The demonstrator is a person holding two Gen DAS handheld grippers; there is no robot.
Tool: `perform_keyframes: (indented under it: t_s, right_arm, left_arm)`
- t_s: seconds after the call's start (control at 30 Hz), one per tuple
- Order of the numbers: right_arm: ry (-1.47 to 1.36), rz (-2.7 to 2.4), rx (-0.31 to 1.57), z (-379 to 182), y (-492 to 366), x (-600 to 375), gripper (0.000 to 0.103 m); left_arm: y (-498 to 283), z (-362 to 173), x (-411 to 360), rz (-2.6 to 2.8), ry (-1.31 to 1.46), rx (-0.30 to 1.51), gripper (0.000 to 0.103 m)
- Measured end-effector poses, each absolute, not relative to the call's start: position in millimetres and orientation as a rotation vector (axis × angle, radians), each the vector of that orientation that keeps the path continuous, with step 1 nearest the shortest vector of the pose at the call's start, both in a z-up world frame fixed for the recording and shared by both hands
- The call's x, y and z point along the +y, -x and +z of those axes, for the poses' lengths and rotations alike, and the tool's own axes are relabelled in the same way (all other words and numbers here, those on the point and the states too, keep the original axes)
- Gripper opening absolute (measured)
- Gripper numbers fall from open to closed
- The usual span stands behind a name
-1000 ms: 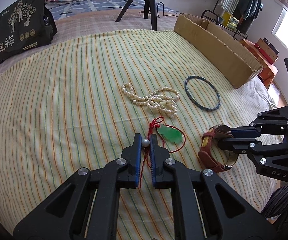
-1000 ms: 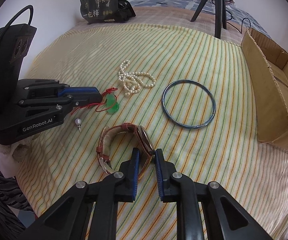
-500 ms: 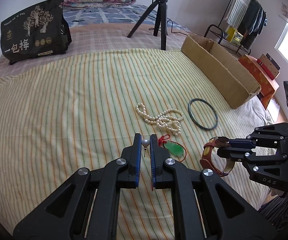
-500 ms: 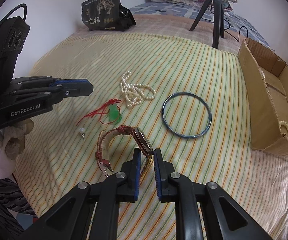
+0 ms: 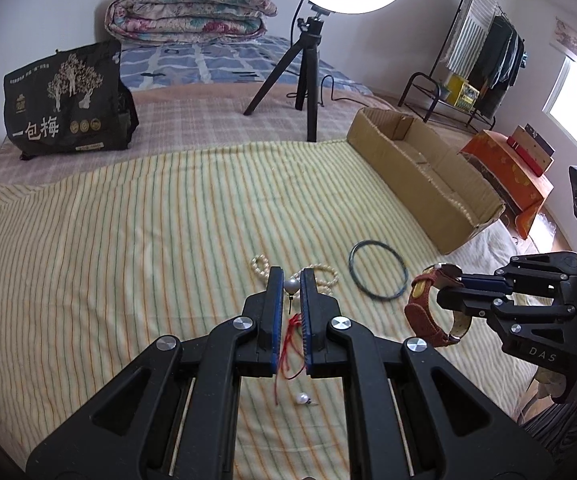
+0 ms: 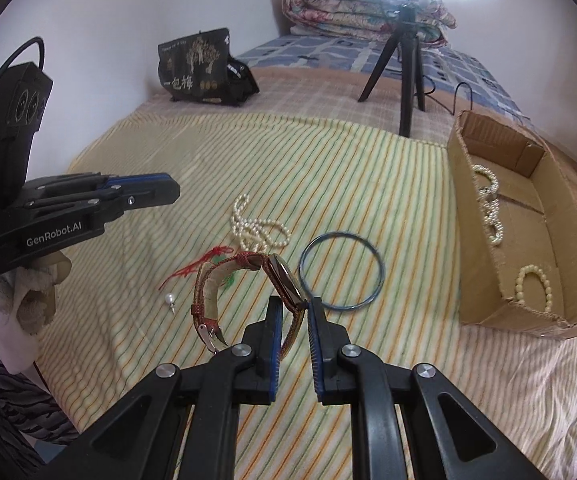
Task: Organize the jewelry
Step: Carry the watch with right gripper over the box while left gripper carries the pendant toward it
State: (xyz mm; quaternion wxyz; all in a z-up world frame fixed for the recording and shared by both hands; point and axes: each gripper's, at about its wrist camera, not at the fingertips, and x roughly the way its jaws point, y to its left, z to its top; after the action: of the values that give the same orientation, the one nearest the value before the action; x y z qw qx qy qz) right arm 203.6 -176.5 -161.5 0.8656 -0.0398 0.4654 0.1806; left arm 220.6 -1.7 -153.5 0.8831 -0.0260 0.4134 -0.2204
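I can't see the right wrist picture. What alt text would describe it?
The right tool holds a brown-strapped watch lifted above a striped bedspread. Below lie a pearl necklace, a blue bangle and a loose pearl earring, with a cardboard box of pearl jewelry at right.

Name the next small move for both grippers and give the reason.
Probably carry both toward the cardboard box. The left gripper is shut on a pearl earring, the right gripper is shut on the red-strapped watch, both clear of the striped sheet, and the box already holds pearl pieces.
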Motion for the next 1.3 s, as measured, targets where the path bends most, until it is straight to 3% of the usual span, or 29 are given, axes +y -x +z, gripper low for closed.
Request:
perform_keyframes:
  t_s: [1.3]
  right_arm:
    - [-0.116,0.068,0.796,-85.6,-265.3,-346.6,0.01]
  left_arm:
    - [-223.0,-102.5,-162.5,-0.652,0.004,0.728,0.006]
